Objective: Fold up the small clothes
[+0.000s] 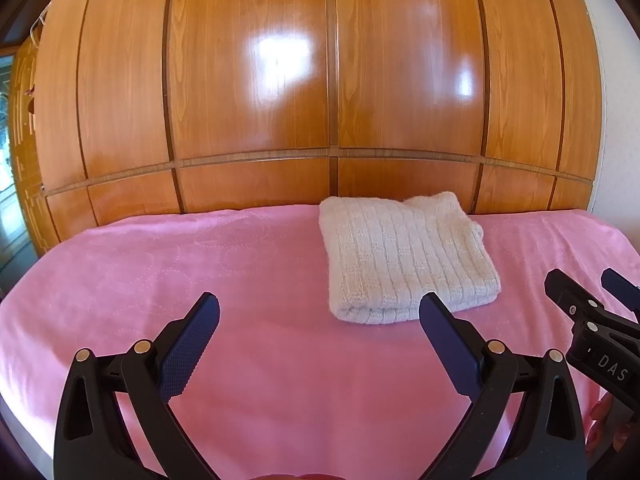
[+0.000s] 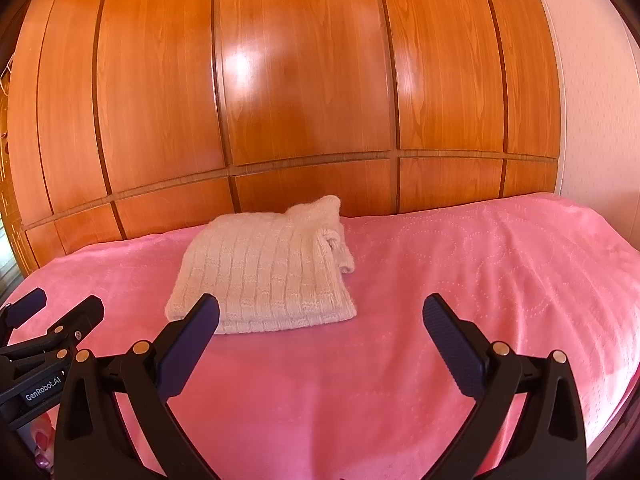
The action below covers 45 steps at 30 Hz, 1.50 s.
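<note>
A cream ribbed knit garment [image 1: 404, 258] lies folded into a compact rectangle on the pink bedspread [image 1: 200, 264], near the far edge. It also shows in the right wrist view [image 2: 266, 270]. My left gripper [image 1: 320, 336] is open and empty, held above the bedspread in front of the garment and a little to its left. My right gripper [image 2: 320, 336] is open and empty, in front of the garment and a little to its right. Each gripper shows at the edge of the other's view, the right one [image 1: 592, 300] and the left one [image 2: 60, 308].
A glossy wooden wardrobe [image 1: 320, 80] rises right behind the bed. A pale wall [image 2: 592, 120] stands to the right. The pink bedspread [image 2: 480, 280] stretches wide on both sides of the garment. A doorway or glass panel [image 1: 12, 184] is at the far left.
</note>
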### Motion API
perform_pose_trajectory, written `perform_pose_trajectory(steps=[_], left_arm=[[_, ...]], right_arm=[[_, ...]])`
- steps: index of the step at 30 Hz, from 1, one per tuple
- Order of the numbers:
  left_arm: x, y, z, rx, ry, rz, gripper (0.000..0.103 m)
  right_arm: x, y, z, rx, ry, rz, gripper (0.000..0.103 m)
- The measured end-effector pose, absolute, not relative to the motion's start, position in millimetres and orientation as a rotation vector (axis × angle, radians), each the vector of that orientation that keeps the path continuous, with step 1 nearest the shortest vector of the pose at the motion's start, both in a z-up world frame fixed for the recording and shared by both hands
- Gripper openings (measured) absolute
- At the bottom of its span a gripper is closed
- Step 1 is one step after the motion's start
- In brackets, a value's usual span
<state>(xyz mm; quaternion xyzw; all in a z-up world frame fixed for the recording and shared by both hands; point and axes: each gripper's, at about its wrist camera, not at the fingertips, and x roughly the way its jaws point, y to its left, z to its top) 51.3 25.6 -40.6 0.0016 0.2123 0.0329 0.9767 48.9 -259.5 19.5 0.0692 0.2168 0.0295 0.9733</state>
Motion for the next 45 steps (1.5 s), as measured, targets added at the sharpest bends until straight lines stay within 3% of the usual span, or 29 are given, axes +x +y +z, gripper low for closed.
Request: perform_pose_trajectory(steps=[45], left_arm=[[59,25,-50,-0.019,0.505,0.041,0.099]], right_arm=[[55,-257,9,0.139,0.477,0.055,0.101]])
